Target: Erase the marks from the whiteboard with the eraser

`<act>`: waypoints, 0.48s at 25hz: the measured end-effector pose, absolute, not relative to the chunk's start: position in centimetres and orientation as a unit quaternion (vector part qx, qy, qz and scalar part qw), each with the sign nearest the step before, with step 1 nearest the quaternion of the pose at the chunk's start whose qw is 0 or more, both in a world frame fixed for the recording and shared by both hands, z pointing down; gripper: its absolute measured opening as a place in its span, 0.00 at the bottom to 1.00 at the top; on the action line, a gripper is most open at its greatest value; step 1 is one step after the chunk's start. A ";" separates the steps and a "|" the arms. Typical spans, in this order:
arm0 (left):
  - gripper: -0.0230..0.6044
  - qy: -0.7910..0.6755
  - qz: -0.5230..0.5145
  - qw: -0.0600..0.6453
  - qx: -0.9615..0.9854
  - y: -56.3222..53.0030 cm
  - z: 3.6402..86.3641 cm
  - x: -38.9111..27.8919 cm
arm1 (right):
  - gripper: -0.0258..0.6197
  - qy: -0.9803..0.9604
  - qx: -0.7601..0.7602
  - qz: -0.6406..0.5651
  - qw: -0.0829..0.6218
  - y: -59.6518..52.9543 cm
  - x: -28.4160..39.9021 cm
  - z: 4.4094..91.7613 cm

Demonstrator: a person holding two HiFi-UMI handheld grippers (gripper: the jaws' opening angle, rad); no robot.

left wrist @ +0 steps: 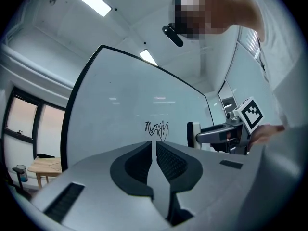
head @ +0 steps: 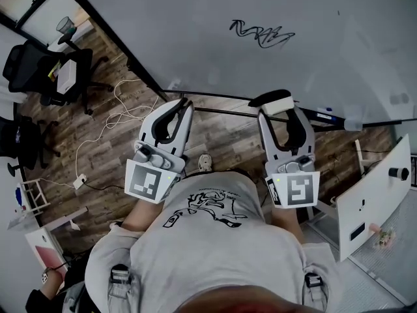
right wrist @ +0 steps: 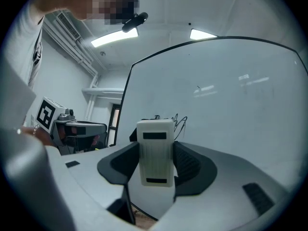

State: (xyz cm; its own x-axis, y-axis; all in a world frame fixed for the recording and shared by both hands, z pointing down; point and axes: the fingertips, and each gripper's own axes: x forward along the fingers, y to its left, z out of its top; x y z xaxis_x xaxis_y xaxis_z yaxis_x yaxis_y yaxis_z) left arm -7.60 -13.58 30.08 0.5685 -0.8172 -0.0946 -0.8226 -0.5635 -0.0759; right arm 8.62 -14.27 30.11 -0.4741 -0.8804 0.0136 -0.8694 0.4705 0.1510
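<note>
My right claw (right wrist: 156,158) is squeezing a white plastic eraser block (right wrist: 155,150) between its two dark, bumpy pads. The block's back is ribbed, with two little dark slots. In the head view it sits right of the middle of the frame, near the bottom edge of the big smooth white whiteboard (head: 195,18). I can't tell if it touches the board. The black squiggly pen marks (head: 260,34) are higher up, in the upper middle of the frame, well apart from the eraser. My left claw (left wrist: 154,150) is pressed together with nothing in it. It points at the same squiggle.
</note>
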 end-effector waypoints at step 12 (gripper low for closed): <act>0.11 0.451 0.033 0.059 -0.890 -14.6 29.5 -6.9 | 0.39 -0.799 0.569 -0.163 0.105 -17.8 12.3 26.3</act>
State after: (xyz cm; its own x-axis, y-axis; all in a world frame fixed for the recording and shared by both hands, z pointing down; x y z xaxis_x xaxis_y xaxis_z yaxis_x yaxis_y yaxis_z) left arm -6.94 -14.58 29.55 0.5904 -0.7994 -0.1113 -0.8071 -0.5856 -0.0748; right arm 12.28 -17.80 26.30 -0.3307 -0.9436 -0.0170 -0.8748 0.2997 0.3807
